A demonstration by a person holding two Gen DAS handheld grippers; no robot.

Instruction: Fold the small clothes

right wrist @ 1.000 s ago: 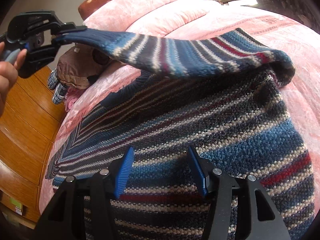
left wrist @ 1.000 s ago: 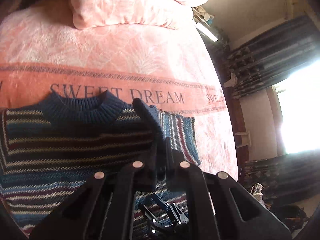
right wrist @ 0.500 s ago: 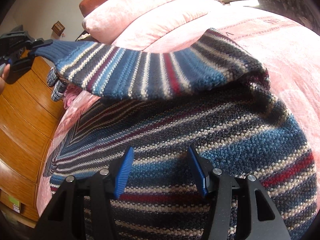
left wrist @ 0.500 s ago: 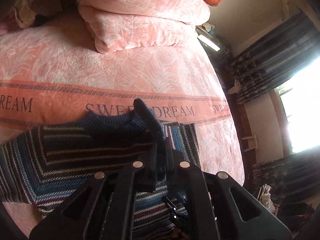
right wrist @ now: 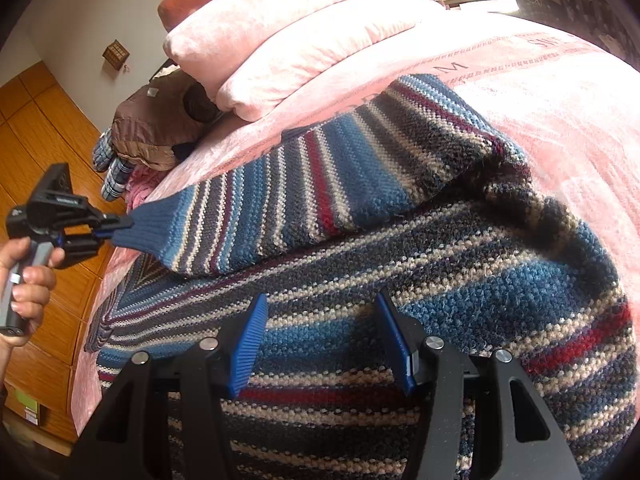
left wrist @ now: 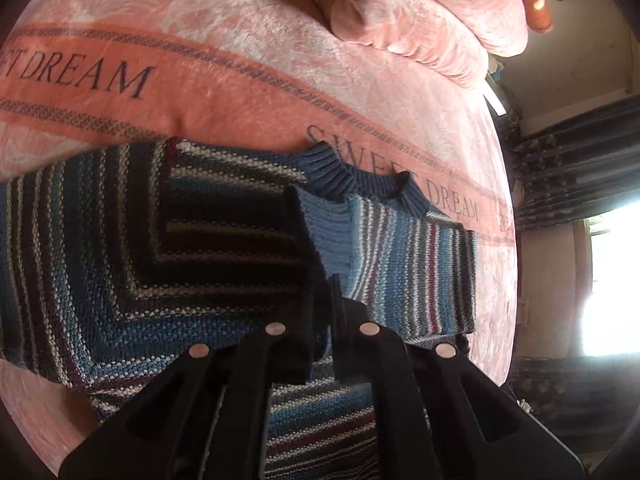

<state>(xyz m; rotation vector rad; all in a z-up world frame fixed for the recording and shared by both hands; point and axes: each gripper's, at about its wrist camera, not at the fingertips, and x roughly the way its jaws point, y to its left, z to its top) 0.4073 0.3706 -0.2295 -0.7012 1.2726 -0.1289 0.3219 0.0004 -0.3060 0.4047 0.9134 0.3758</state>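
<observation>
A pink bed [right wrist: 560, 92] carries the striped sweater [right wrist: 460, 280], spread flat. Nearest, the right gripper [right wrist: 320, 344] hovers over its body, fingers spread and empty, probably to pin the fold line. Farther off, a hand [right wrist: 24, 292] holds the left gripper [right wrist: 108, 228] level, fingers clenched on the sleeve [right wrist: 280, 204] cuff, drawing it across the sweater.

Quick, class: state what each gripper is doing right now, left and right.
Left gripper: closed on the sleeve cuff of the striped sweater.
Right gripper: open, holding nothing, above the sweater.
</observation>
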